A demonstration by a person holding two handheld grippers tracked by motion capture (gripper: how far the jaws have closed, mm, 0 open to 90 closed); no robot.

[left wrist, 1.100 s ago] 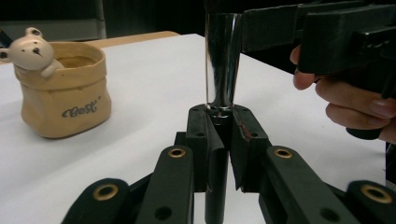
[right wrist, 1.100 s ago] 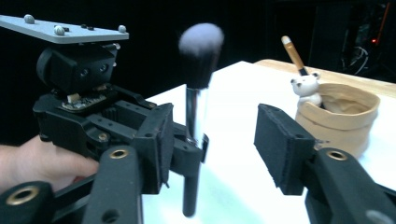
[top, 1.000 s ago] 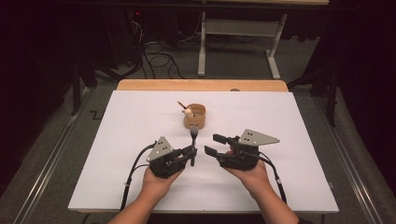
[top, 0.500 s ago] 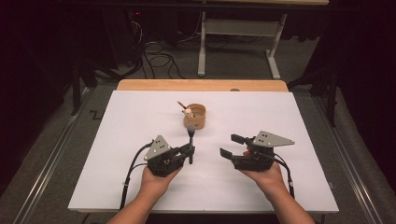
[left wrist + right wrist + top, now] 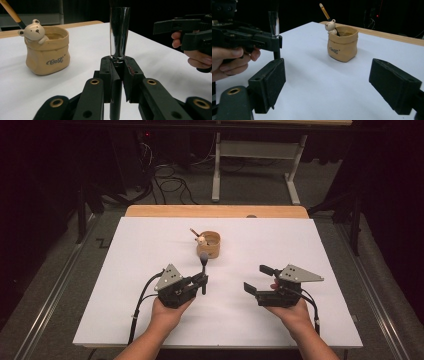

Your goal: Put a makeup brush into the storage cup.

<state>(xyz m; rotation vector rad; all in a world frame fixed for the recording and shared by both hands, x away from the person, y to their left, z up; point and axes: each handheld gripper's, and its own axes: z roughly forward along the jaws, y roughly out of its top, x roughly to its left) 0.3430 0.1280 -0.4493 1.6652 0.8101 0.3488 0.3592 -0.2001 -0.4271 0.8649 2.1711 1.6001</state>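
The brush (image 5: 203, 268) is standing upright in your left claw (image 5: 202, 281), clamped tight, just near of the bear pot (image 5: 210, 245) at mid-desk (image 5: 125, 270). Your right claw (image 5: 260, 278) has just been opening — it's gaping empty, well right. Next you're likely dropping the brush into the pot — line it up first.

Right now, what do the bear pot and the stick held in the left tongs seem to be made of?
Bear pot: probably glazed ceramic, tan with a soft sheen, shaped like a sack. Stick: dark, glossy handle showing mirror-like reflections, perhaps lacquered plastic or metal; I cannot tell which.
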